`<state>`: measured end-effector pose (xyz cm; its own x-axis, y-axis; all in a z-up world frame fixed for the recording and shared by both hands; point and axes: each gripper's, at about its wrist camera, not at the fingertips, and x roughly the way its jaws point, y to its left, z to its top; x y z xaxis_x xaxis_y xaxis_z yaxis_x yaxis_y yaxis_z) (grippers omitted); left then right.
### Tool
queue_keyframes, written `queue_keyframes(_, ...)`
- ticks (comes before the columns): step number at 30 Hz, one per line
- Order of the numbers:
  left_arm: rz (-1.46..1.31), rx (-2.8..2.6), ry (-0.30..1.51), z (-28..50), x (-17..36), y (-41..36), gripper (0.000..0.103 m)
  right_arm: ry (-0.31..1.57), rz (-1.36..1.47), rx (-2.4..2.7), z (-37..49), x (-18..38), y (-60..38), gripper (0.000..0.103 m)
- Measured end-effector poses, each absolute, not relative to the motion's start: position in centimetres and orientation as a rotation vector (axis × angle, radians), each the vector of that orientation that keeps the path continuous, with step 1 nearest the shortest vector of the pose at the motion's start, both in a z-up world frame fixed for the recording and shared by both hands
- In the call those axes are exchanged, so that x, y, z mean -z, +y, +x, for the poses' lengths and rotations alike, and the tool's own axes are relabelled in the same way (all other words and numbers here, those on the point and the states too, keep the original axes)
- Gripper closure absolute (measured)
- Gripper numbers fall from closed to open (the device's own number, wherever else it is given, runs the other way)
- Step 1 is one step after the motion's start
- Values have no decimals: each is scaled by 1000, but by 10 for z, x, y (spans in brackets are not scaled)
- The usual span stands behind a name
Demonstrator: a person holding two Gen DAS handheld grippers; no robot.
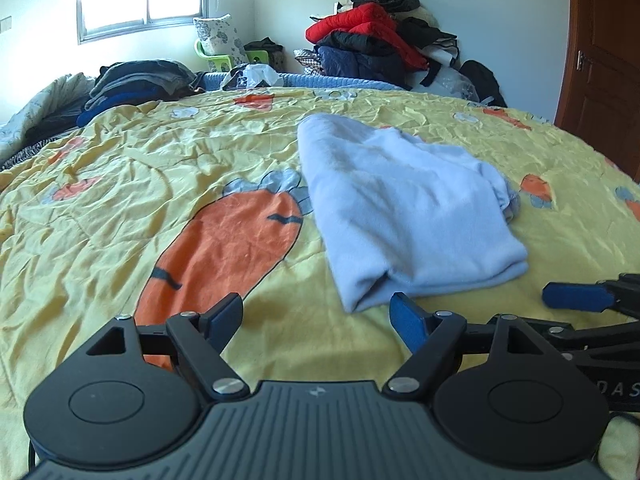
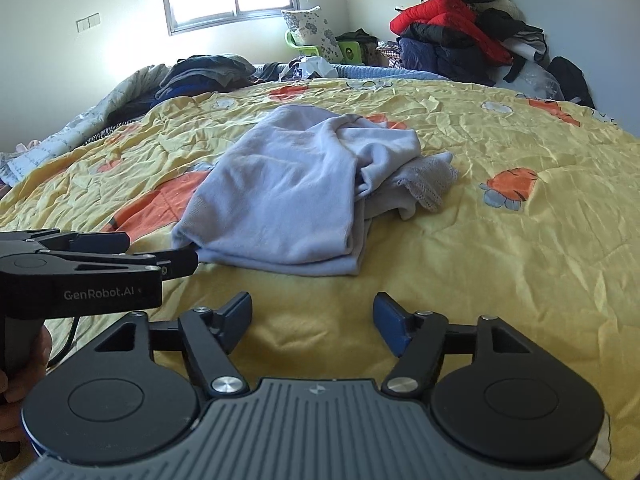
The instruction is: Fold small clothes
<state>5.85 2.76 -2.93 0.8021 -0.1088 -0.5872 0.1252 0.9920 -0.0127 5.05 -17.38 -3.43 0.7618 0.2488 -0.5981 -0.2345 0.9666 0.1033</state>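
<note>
Both the left gripper point(image 1: 316, 316) and the right gripper point(image 2: 312, 316) stood apart, empty, just short of the half-folded pale blue fleece garment point(image 1: 400, 208) on the yellow carrot-print quilt point(image 1: 120, 200); next, its rumpled lacy side probably needed tucking.

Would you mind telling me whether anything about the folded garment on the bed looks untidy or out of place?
Yes. The pale blue soft folded garment lies on the yellow carrot-print bedspread, but its right side is bunched up, and a grey lacy trimmed piece sticks out there instead of being tucked in. The near folded edge looks neat.
</note>
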Motion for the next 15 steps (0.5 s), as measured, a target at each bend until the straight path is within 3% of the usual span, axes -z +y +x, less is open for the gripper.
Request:
queue_keyframes(6, 29, 83, 625, 46, 35, 39, 22, 637, -10, -231, 36, 38, -164, 21)
queue_keyframes(15, 4, 33, 639, 45, 39, 47, 10, 624, -25, -90, 27, 39, -168, 6)
